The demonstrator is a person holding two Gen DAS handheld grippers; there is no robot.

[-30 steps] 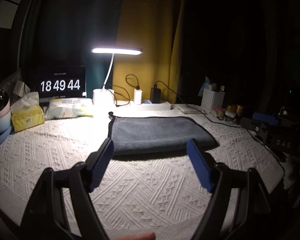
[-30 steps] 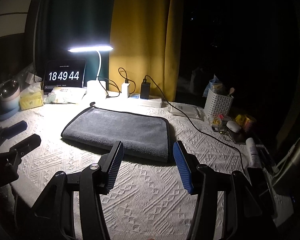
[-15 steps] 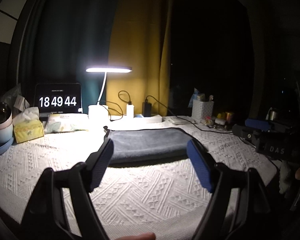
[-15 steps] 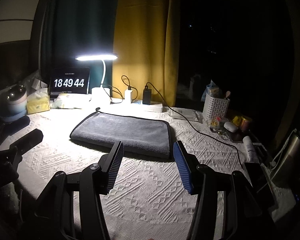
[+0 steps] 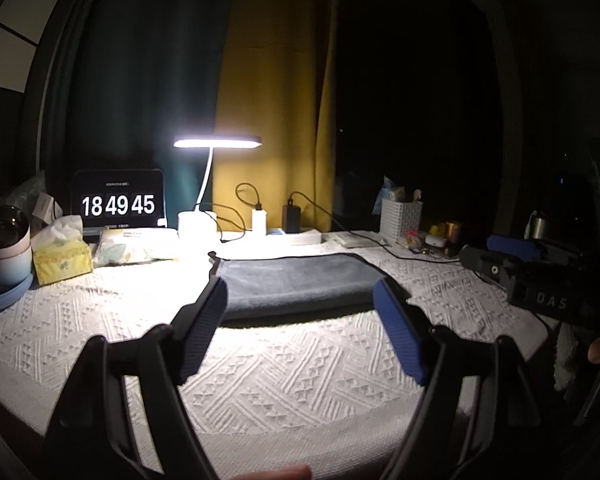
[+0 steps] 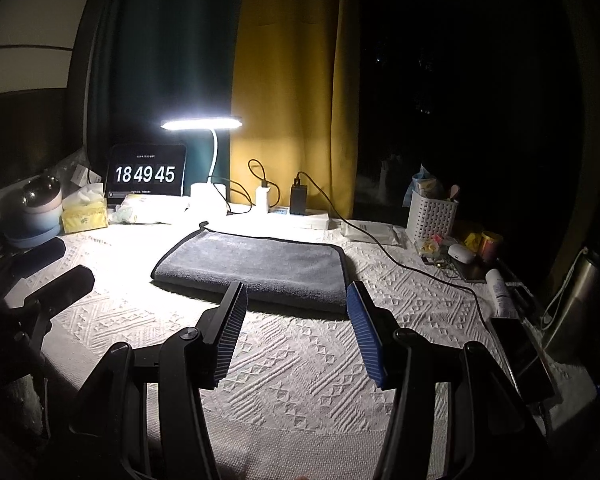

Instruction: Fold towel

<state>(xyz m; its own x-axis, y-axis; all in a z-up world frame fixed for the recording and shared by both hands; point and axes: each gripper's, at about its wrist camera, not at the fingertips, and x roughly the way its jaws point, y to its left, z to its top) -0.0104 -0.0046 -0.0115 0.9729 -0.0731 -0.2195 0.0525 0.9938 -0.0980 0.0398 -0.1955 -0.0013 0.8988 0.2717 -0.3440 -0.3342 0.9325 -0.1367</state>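
Note:
A grey towel (image 5: 296,282) with a dark hem lies folded flat on the white textured tablecloth (image 5: 284,364), under the lamp; it also shows in the right wrist view (image 6: 260,268). My left gripper (image 5: 300,312) is open and empty, held above the cloth just short of the towel's near edge. My right gripper (image 6: 296,312) is open and empty, near the towel's near right corner. The left gripper shows at the left of the right wrist view (image 6: 52,276). The right gripper shows at the right of the left wrist view (image 5: 512,256).
A lit desk lamp (image 5: 216,144), a clock screen (image 5: 118,204), a tissue box (image 5: 62,256), chargers with cables (image 5: 290,218) and a white basket (image 5: 400,216) line the back. A cable (image 6: 412,264), small items, a phone (image 6: 520,356) and a steel bottle (image 6: 576,300) crowd the right edge.
Both grippers have drawn back and tilted up, so the towel sits lower and farther in both views. The towel has not moved. The clock went from 18:49:44 to 18:49:45.

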